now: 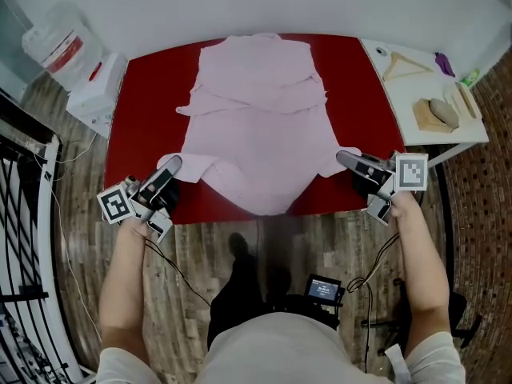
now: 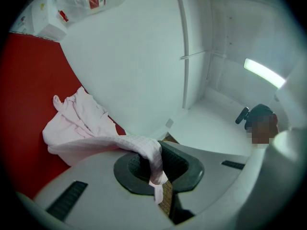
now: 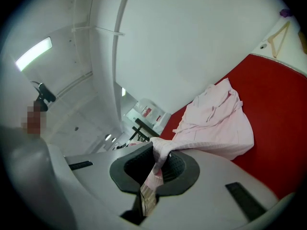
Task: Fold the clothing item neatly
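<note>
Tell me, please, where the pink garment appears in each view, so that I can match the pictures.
Head view: pink garment spread over the middle of the red table, near corners pinched by the left gripper and right gripper.
Left gripper view: left of centre, trailing from the table into the shut jaws.
Right gripper view: right of centre, likewise running into the jaws.
Shared landmark: the red table beneath it.

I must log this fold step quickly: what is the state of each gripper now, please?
Left gripper: closed, holding a near corner of the pink garment.
Right gripper: closed, holding the other near corner of the pink garment.
</note>
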Available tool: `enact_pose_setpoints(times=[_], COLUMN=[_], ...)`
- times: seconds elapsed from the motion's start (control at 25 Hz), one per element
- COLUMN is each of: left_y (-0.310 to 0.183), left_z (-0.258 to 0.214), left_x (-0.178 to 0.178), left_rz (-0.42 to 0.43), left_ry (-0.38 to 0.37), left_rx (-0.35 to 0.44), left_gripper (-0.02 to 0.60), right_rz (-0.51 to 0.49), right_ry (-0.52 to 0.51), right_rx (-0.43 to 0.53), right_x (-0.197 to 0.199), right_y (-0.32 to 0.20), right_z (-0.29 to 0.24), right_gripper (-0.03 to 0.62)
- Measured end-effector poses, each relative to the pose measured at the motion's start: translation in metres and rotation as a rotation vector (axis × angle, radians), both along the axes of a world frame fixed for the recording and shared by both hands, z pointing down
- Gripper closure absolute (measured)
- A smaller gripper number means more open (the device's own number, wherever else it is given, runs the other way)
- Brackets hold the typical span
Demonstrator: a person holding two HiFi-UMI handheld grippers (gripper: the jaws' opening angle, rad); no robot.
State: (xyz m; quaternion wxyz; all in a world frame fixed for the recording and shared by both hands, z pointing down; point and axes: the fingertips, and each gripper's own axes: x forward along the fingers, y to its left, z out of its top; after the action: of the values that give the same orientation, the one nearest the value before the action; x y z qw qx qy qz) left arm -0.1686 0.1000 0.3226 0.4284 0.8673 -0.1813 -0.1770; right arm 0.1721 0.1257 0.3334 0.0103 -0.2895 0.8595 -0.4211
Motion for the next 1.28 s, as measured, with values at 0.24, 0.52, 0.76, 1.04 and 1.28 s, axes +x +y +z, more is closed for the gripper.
enact_pose_setpoints(times=[0.24,0.52,0.76,1.04,1.28], left_y=[-0.076,-0.109,-0.111,-0.171,-0.208], left_z=[-0.013,-0.019,-0.012,-0.02,-0.012], left_x=[-0.011,-0.012,-0.014,-0.014,-0.008], left_rz=[0.065,0.19,0.217,0.232,0.238], left_ry=[-0.004,-0.001,0.014,0.05,0.048], left_rx=[-0.005,0.024,0.048,0.043,0.05], left_gripper=[0.566,0.566,0.566,0.566,0.565], right_rz=[0.149,0.217,0.199,0.108,0.014], right_ry=[0.008,0.053,0.052,0.044,0.021], right_rx=[-0.043,-0.033,-0.038,-0.081,-0.085], right_x=[0.008,0.019,0.022,0.023,0.026], right_y=[-0.073,-0.106,-0.11,-0.18,-0.222], right_z=[-0.007,-0.004,0.005,0.002,0.014], right_gripper=[0.571,0.571,0.571,0.571,0.571])
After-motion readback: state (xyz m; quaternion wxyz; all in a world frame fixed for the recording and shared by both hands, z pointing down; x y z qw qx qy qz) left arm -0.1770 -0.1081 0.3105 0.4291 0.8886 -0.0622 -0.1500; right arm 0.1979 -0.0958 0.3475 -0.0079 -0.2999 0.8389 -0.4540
